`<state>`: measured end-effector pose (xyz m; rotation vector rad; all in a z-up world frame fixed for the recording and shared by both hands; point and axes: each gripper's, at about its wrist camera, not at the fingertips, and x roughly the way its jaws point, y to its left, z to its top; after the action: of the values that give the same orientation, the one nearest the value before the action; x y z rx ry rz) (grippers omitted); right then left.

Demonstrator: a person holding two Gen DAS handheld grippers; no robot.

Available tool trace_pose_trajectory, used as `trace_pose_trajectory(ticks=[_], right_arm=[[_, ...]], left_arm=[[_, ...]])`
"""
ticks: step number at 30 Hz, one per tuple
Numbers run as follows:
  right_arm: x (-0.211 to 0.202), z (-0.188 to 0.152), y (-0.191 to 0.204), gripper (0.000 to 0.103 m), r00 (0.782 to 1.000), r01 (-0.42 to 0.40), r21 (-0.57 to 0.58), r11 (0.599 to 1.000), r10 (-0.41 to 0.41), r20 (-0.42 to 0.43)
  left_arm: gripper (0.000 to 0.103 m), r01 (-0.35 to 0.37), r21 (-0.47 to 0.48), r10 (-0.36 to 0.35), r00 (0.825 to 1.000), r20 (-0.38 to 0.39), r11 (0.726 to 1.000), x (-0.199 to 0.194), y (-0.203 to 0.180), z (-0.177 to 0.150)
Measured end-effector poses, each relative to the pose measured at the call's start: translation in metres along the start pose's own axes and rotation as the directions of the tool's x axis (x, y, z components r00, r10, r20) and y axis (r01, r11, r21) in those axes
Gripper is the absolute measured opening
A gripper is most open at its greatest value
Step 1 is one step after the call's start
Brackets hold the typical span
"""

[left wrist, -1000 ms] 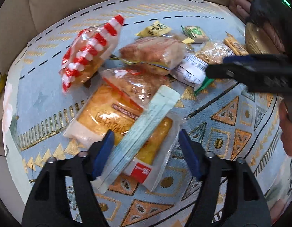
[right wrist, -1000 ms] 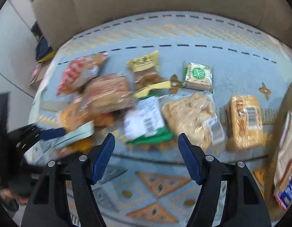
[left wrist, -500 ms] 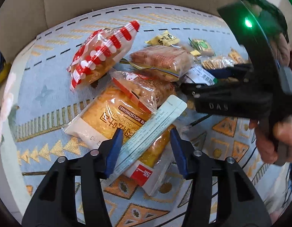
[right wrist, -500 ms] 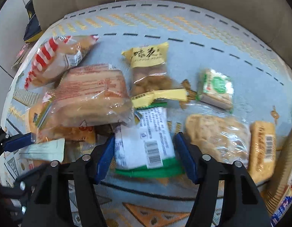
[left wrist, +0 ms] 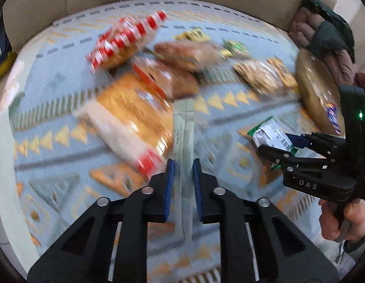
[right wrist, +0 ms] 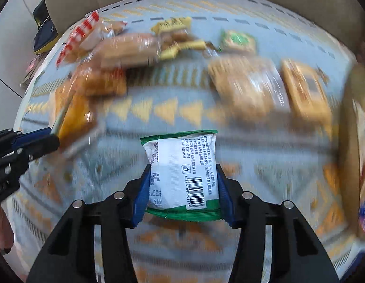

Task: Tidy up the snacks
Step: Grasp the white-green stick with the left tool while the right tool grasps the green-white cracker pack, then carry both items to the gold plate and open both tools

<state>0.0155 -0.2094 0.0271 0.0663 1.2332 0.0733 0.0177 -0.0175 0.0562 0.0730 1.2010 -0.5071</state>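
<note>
Two grippers are gripping snacks for us. The left gripper (left wrist: 183, 172), jaws just closing, is clamping a pale long sachet (left wrist: 183, 129). The right gripper (right wrist: 184, 186), also closing, is pressing on the green-white packet (right wrist: 182, 172).

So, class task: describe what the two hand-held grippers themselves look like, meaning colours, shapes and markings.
Each hand-held gripper is matte black with silver rivets and two fingers lined with blue ribbed pads. The left hand-held gripper matches the right hand-held gripper, whose body shows white "DAS" lettering and a small green light.

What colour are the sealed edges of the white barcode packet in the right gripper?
Green edges on the white barcode snack packet, clearest in the right wrist view.
</note>
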Motion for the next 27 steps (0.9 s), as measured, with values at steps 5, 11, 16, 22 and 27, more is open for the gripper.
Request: trace_pose_trajectory(ticks=[5, 11, 16, 22, 27], right_arm=[[-0.024, -0.064, -0.020, 0.050, 1.000, 0.009, 0.113, 0.994, -0.007, -0.018], [-0.038, -0.120, -0.042, 0.050, 0.999, -0.014, 0.211, 0.977, 0.021, -0.030], [-0.047, -0.140, -0.049, 0.053, 0.999, -0.025, 0.203, 0.979, 0.032, -0.031], [-0.043, -0.131, -0.052, 0.057, 0.998, -0.061, 0.208, 0.976, 0.067, -0.020], [-0.037, -0.124, -0.029, 0.051, 0.999, 0.032, 0.130, 0.991, -0.033, 0.001]], left_arm=[[0.007, 0.069, -0.009, -0.069, 0.996, -0.055, 0.998, 0.000, -0.014, -0.040], [0.045, 0.135, -0.064, -0.140, 0.987, -0.077, 0.989, 0.003, -0.019, -0.055], [0.045, 0.149, -0.061, -0.157, 0.977, -0.146, 0.987, 0.015, -0.021, -0.061], [0.042, 0.057, 0.033, -0.050, 0.984, -0.169, 0.998, 0.029, -0.041, -0.074], [0.018, -0.051, 0.131, 0.067, 0.991, -0.119, 0.990, 0.028, -0.063, -0.072]])
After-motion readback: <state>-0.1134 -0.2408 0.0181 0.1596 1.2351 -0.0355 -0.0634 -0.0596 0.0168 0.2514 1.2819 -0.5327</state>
